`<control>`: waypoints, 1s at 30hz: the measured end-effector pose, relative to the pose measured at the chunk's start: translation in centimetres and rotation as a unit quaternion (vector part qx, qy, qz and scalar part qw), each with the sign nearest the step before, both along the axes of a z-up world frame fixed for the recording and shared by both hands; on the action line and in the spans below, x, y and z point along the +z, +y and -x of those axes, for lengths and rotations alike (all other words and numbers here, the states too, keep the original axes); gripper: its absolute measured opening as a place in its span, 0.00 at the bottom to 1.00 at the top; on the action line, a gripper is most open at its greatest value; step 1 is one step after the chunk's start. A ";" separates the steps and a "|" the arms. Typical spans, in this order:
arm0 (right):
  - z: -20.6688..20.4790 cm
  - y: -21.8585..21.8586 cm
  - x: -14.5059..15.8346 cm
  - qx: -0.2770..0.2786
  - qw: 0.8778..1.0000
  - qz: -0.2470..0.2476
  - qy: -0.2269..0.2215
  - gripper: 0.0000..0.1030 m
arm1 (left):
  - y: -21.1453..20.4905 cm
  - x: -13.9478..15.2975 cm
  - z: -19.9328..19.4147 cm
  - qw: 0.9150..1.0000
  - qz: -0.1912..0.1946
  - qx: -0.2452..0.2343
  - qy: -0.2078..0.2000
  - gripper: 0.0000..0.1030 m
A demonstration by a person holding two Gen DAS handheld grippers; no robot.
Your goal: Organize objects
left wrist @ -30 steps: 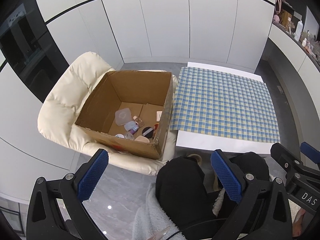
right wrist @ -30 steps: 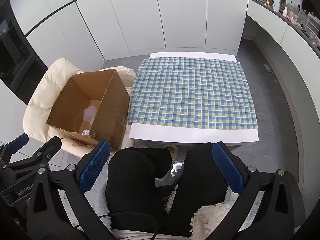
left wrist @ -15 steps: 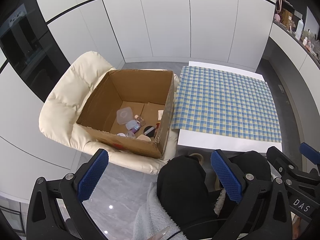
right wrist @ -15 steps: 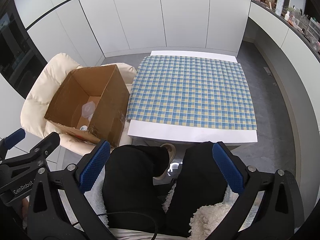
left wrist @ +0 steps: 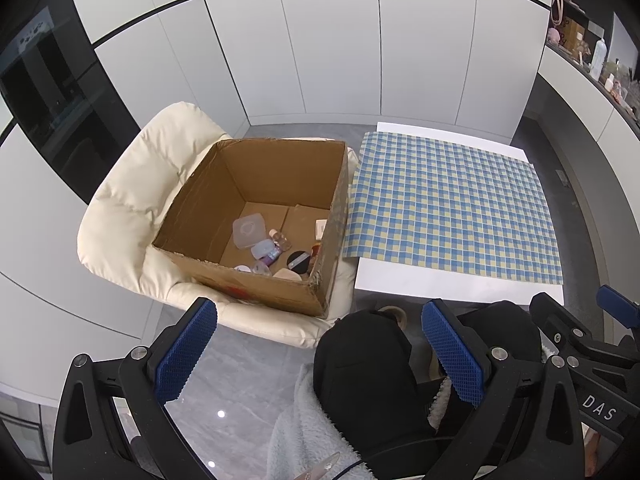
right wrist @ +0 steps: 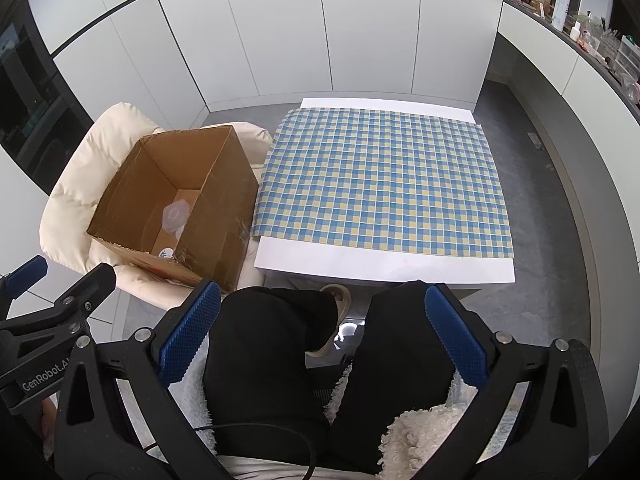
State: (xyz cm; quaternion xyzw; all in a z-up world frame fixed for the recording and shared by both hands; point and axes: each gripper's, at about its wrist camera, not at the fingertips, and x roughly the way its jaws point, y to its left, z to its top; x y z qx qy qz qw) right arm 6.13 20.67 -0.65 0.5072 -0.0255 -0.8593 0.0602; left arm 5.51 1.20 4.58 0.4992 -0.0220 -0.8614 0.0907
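White-cabinet kitchen, bare checked cloth (right wrist: 380,176) | box (left wrist: 256,216) of small items on chair (left wrist: 132,200), forward-left | left gripper (left wrist: 320,352) nearer | both grippers gaping, empty, right gripper (right wrist: 316,336) over lap

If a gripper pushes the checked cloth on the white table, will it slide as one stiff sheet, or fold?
The checked cloth looks thin and lies flat with slight ripples near its left edge, so it is probably floppy and would wrinkle. The white table looks smooth, so it may also slide.
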 end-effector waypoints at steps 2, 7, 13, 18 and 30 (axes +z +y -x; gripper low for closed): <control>0.0 0.0 -0.1 0.000 1.000 0.000 -0.001 1.00 | 0.0 0.0 0.0 1.000 0.002 -0.001 -0.001 0.99; 0.1 0.1 -0.2 0.000 1.000 0.000 -0.002 1.00 | 0.2 0.0 0.1 1.000 0.003 0.000 -0.001 0.99; 0.0 0.2 -0.3 0.002 1.000 0.000 -0.005 1.00 | 0.2 0.0 0.0 1.000 0.003 0.000 -0.002 0.99; 0.0 0.1 -0.4 0.003 1.000 -0.002 -0.004 1.00 | 0.2 0.0 0.1 1.000 0.006 0.001 -0.002 0.99; -0.1 0.1 -0.4 0.007 1.000 -0.004 -0.004 1.00 | 0.2 0.0 0.1 1.000 0.013 0.003 -0.001 0.99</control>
